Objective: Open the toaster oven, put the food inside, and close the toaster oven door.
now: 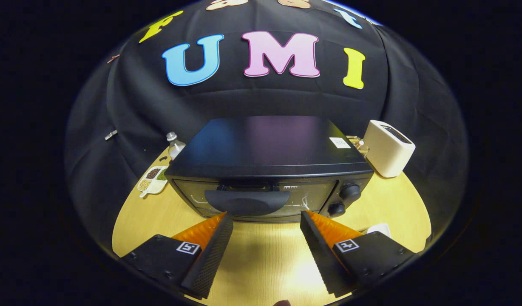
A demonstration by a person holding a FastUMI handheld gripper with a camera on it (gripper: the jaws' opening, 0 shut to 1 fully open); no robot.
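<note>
Presently, going left to right: a small divided dish of grains and a clear capped bottle sit beside the boxy black metal toaster oven, door shut, curved dark handle, two round knobs. A cream rounded plastic toaster stands to its right. The gripper hovers with fingers spread wide, empty, tips just short of the door. Surface: pale wood-grain tabletop; black cloth wall behind.

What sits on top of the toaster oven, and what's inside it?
On the toaster oven lies one small white label. The door is closed, its glass too dark to show the inside. The open claw is just short of the handle.
</note>
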